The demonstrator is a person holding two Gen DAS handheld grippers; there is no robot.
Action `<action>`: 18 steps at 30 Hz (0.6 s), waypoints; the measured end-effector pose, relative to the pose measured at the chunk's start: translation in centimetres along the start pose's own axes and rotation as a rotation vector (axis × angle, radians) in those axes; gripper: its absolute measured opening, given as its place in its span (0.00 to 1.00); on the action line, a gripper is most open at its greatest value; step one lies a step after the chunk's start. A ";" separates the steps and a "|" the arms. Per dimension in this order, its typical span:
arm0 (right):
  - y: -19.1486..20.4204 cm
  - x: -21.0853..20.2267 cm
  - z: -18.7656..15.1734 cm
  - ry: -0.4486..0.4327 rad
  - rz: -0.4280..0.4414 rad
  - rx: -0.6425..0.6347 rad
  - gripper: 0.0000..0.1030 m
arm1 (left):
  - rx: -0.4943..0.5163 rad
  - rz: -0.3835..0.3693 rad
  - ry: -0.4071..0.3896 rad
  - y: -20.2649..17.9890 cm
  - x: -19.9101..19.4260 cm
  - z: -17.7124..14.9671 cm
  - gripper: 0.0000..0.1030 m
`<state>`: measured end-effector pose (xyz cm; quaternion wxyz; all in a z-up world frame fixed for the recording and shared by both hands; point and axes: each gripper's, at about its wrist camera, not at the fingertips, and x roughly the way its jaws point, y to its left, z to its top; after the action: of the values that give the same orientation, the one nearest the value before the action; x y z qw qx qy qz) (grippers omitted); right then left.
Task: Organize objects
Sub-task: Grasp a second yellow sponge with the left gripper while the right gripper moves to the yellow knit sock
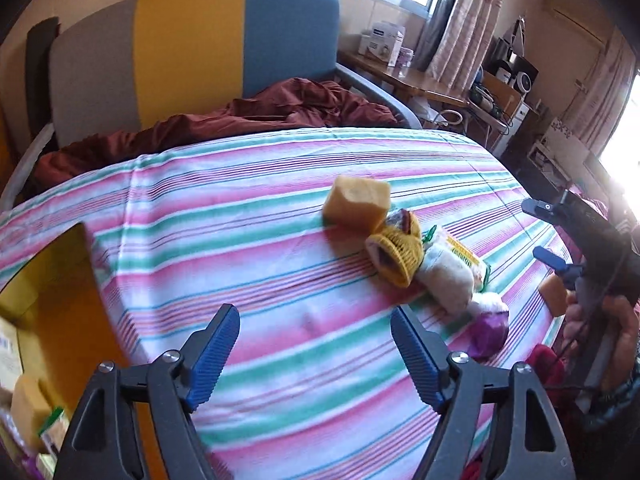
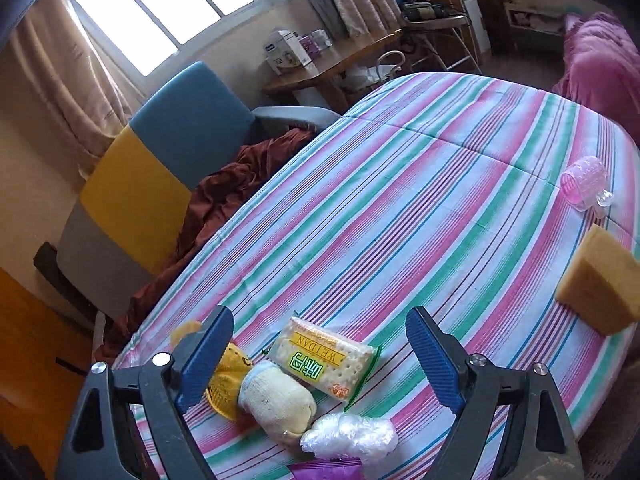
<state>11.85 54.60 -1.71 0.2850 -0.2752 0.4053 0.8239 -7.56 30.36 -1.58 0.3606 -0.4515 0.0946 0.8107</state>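
A: Striped bedding in pink, green and white covers the bed [image 1: 280, 208] under both of your tools, with a blue-and-yellow headboard [image 1: 192, 48] behind. Where does the pile sit from your left claw [image 1: 316, 344]?

B: Up at about one o'clock, well apart from it: a yellow sponge block [image 1: 356, 204], then a yellow net bag [image 1: 396, 256], a cream sock roll [image 1: 444, 280] and a purple wrapper [image 1: 488, 332] trailing toward three o'clock.

A: And from your right claw [image 2: 320, 360]?

B: Right between its fingers, low at six o'clock: the cracker packet [image 2: 324, 360], sock roll [image 2: 276, 404] and a clear plastic bundle [image 2: 348, 436]. The net bag [image 2: 228, 376] is partly hidden behind the left finger.

A: What does only one view give you?

B: Your right view shows a pink ribbed cup [image 2: 584, 184] at two o'clock and a second sponge [image 2: 600, 280] at three. Your left view shows an orange box [image 1: 52, 300] at nine o'clock, with items in it, and your other tool [image 1: 560, 240].

A: Claw state?

B: Both spread wide apart, holding and touching nothing.
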 end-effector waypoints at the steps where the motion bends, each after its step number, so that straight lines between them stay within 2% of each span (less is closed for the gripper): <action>1: -0.3 0.1 0.0 0.010 0.009 0.020 0.86 | 0.009 -0.006 0.007 -0.3 0.7 0.7 0.79; 12: -0.1 1.1 -0.4 0.083 0.069 0.035 0.88 | 0.005 -0.047 0.056 -3.4 7.6 7.0 0.89; 15: 0.1 1.4 -0.6 0.102 0.085 0.031 0.88 | -0.003 -0.033 0.060 -4.1 9.4 8.5 0.99; 18: 0.1 1.7 -0.6 0.120 0.098 0.033 0.89 | 0.005 -0.015 0.078 -4.8 11.3 9.8 1.00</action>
<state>10.76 54.49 -3.18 0.2241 -0.2993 0.4480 0.8121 -14.60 44.21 -4.16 0.3638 -0.4828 0.1071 0.7893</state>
